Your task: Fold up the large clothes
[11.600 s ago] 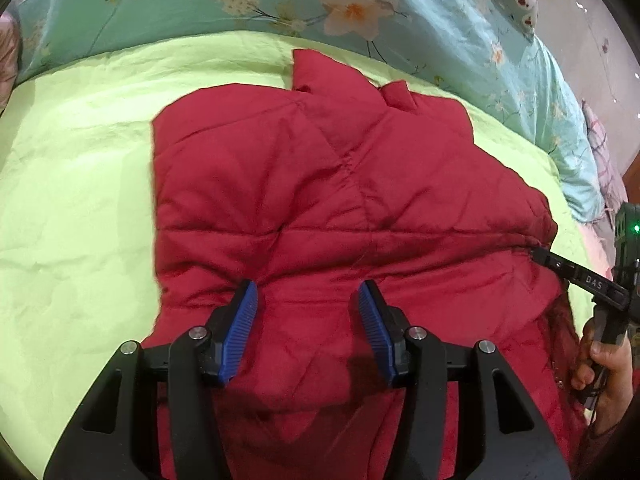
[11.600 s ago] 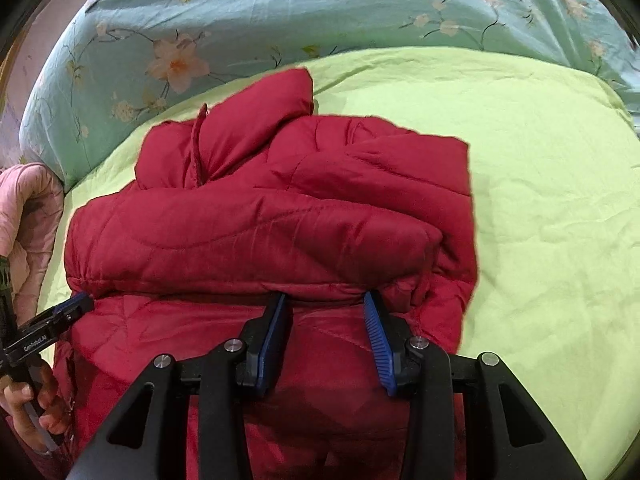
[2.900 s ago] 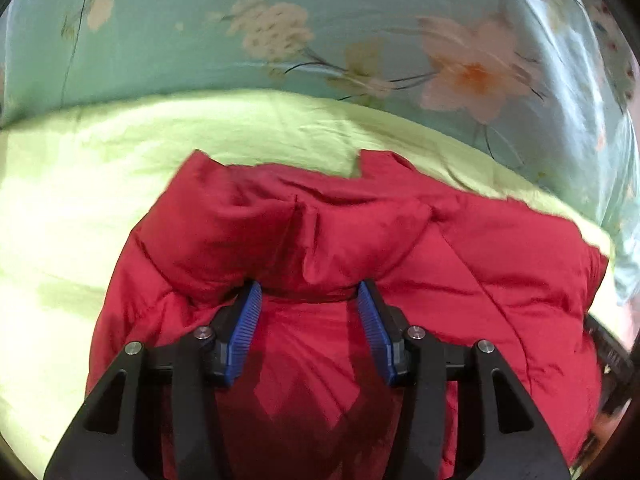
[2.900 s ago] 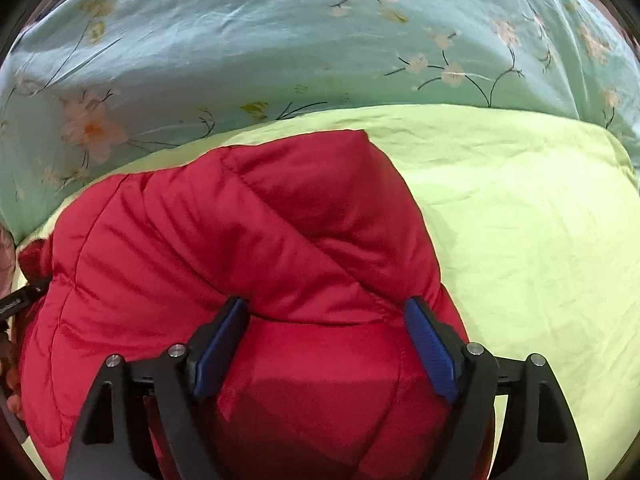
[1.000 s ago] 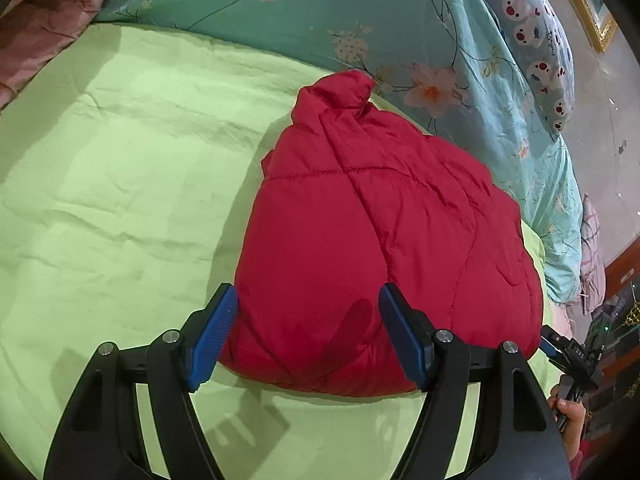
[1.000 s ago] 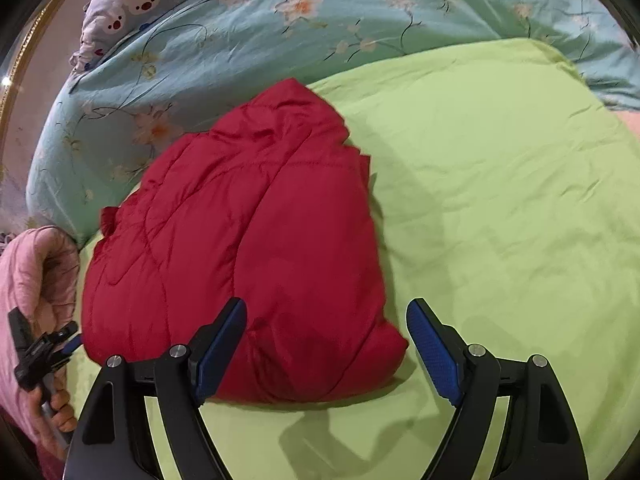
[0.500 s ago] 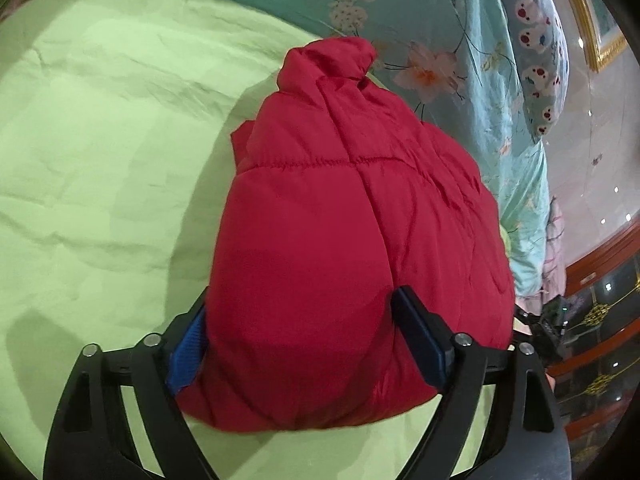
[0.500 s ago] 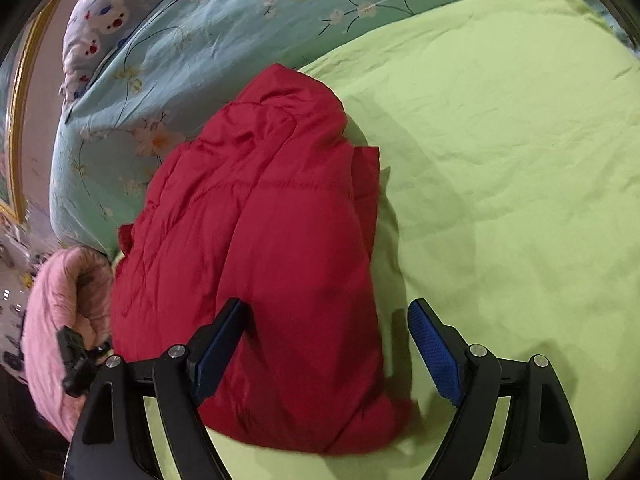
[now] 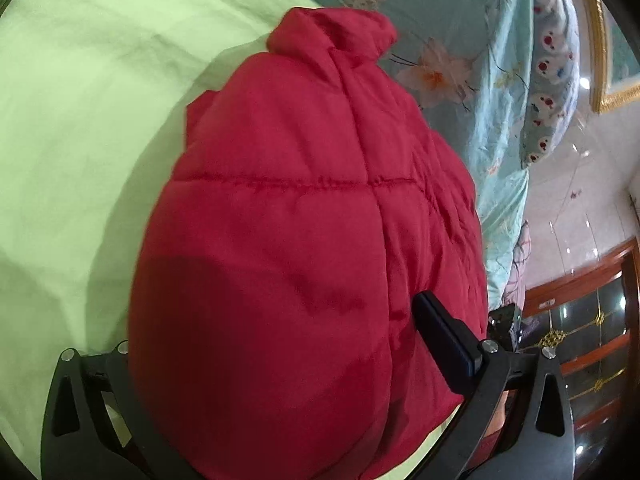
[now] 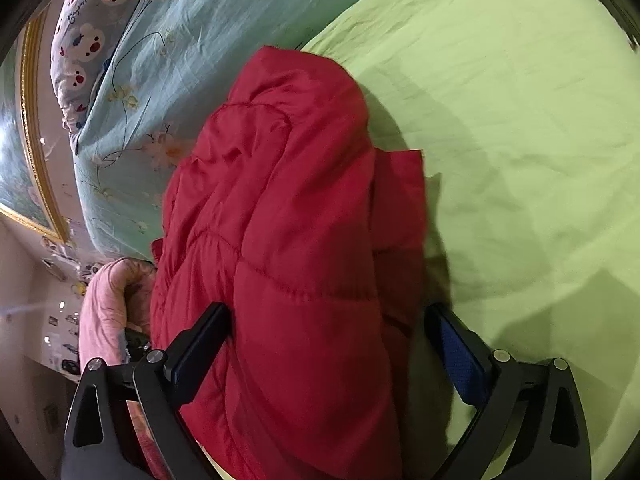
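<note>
Fingers of both grippers are standing wide apart with the folded bundle bulging between them, so neither pair is pinching anything thin; whether the pads are actually pressing the fabric cannot be told. On the left gripper (image 9: 276, 344) only the right-hand finger (image 9: 444, 340) is showing, lying against the padded flank, while its partner is sitting hidden behind the cloth. On the right gripper (image 10: 332, 340) one finger (image 10: 200, 340) is nestling against the bundle's left side and the other finger (image 10: 456, 344) is standing just beside its right edge, over the green bedsheet (image 10: 520, 120). The red quilted jacket (image 9: 312, 240) is lying as a thick folded packet on that sheet, its long axis running straight away from both pairs of fingers toward the floral quilt (image 9: 460, 40), with a bunched end farthest off. Judging by this, each hand is straddling the near end of the packet from a slightly different side, and the coming move is depending on both closing or lifting along that same axis.
</note>
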Action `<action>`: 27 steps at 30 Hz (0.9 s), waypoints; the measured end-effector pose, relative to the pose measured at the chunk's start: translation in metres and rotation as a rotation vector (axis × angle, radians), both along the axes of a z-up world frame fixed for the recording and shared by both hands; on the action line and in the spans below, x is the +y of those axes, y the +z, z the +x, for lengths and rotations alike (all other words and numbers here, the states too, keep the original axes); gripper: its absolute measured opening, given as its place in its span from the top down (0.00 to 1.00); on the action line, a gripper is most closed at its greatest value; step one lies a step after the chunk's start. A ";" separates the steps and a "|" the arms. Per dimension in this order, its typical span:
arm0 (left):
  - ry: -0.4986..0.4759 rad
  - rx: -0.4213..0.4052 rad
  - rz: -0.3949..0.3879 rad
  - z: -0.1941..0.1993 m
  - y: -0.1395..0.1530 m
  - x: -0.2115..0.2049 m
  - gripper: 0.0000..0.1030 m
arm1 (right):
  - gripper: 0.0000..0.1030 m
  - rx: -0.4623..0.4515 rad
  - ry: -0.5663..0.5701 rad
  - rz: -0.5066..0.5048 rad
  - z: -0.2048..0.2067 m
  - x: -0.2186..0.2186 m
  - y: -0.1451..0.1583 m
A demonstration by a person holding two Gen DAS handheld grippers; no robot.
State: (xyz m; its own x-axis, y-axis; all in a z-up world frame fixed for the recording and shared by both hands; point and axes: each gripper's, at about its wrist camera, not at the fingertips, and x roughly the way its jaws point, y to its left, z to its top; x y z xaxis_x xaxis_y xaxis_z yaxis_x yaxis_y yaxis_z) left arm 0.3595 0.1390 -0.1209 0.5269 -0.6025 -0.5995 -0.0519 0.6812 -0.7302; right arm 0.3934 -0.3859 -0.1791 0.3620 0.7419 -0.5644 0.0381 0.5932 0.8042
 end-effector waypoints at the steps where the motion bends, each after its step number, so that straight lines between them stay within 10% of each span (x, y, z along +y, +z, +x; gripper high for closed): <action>1: -0.002 -0.005 0.003 0.000 0.000 -0.001 0.00 | 0.08 -0.001 0.011 0.007 0.002 0.002 0.000; 9: -0.021 -0.101 0.058 -0.015 0.029 -0.004 0.49 | 0.52 -0.029 0.039 0.035 -0.003 0.015 0.013; 27: -0.032 -0.240 0.108 -0.158 0.096 0.007 0.56 | 0.64 -0.173 0.103 0.021 -0.107 0.029 0.105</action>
